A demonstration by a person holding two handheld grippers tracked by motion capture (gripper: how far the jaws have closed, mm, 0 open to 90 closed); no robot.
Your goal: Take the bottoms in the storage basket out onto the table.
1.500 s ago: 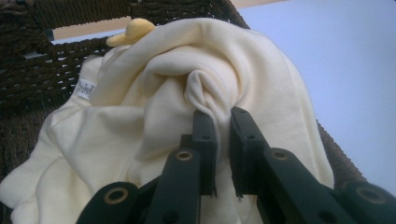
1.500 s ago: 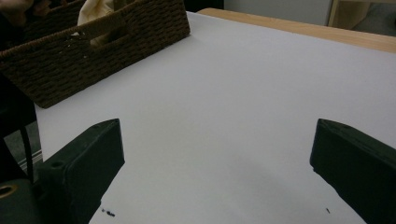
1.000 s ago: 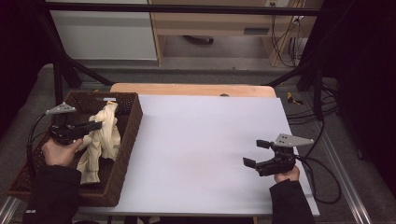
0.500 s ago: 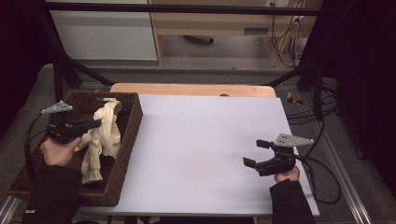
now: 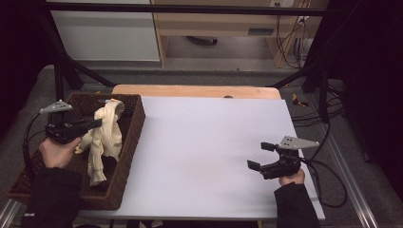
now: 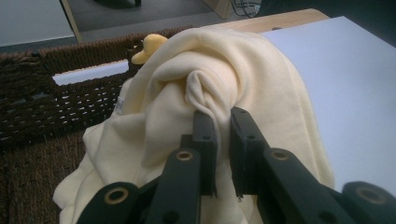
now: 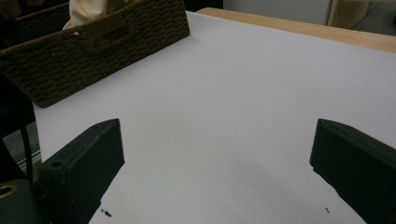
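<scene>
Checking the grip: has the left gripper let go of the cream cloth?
No, the left gripper pinches a fold of the cream cloth.

Left tongs [image 6: 222,140] pinched nearly closed and raised; right tongs [image 5: 260,156] spread wide, held low.

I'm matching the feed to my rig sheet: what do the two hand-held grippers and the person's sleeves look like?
Both are black pistol-shaped tools with a two-jaw claw. The left gripper and right gripper each carry a grey three-cornered plate on top and trail a black cable. In the left gripper view the jaws are flat black bars on linkage arms with brass-ringed pivots. The person wears black sleeves.
</scene>
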